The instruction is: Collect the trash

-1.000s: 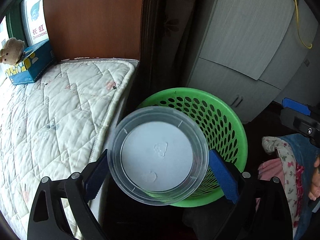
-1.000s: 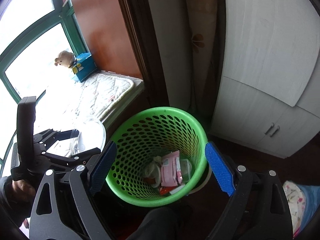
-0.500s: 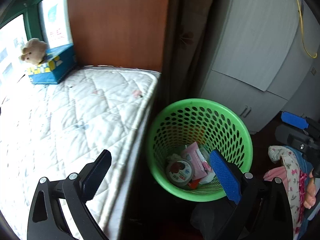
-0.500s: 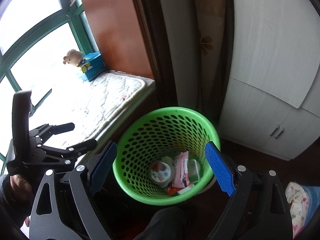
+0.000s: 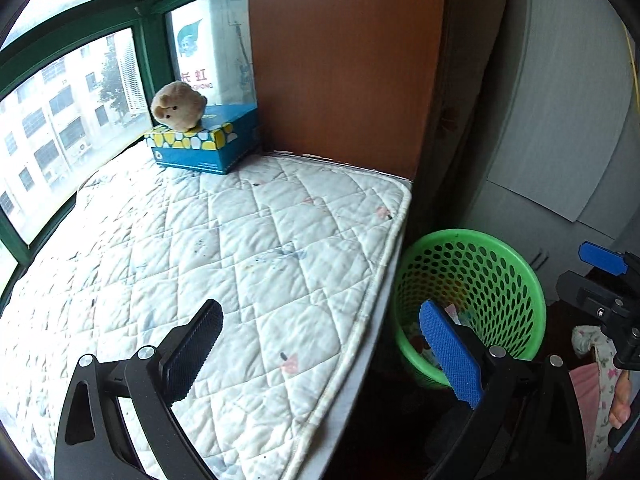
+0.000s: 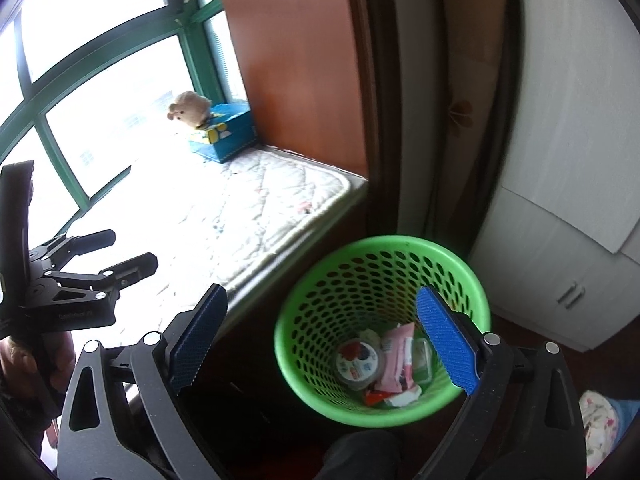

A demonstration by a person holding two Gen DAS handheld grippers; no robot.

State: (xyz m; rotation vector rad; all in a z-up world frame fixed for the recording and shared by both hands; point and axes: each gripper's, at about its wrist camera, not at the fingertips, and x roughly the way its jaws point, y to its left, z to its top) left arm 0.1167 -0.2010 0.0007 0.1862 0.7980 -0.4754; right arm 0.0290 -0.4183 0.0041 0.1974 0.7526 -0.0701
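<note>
Our left gripper (image 5: 320,344) gapes empty over the mattress (image 5: 248,248). Our right gripper (image 6: 322,332), jaws just widened, holds nothing; below it the green basket (image 6: 360,264) holds trash (image 6: 380,364), partly hidden by our blue pad and hard to identify.

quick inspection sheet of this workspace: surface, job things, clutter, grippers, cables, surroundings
surface: quilted white mattress on the window ledge, no trash seen on it
job's things: green basket on the floor beside the mattress, holding a round lidded cup, a pink packet and other wrappers
clutter: plush toy sitting on a blue tissue box at the far corner; flowered cloth at lower right
grippers: left gripper open and empty; right gripper open and empty, its jaws have just been opening
cables: yellow cord hanging by the wardrobe
surroundings: green-framed window, brown wood panel, pale wardrobe
</note>
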